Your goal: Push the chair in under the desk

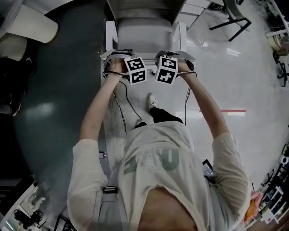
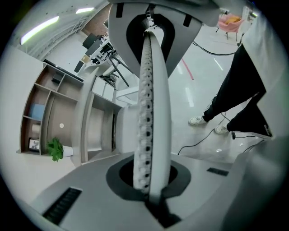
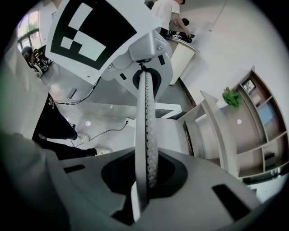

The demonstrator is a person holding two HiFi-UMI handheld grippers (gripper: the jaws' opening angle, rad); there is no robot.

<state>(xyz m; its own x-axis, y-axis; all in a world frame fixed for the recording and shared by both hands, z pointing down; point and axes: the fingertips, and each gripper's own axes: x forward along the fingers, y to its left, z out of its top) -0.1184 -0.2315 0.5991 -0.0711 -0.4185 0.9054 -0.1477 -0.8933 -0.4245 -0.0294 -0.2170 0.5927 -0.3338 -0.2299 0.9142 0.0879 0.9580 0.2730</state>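
The white chair [image 1: 144,38] stands in front of me, its seat toward the desk [image 1: 144,9] at the top of the head view. Both my hands hold the grippers side by side at the top edge of the chair's back. The left gripper [image 1: 137,68] and the right gripper [image 1: 165,68] face each other, marker cubes almost touching. In the left gripper view its own gripper [image 2: 151,27] has its pads pressed flat together with nothing between them. The right gripper [image 3: 145,74] in its own view is shut the same way, empty. The chair [image 3: 176,135] and desk [image 3: 212,126] show beside it.
A dark round floor patch [image 1: 54,108] lies left of the chair, with a pale rounded seat [image 1: 27,27] at the far left. Cables trail by my foot [image 1: 152,100]. A red tape line [image 1: 230,110] marks the floor at right. A shelf unit with a plant [image 2: 55,149] stands behind the desk.
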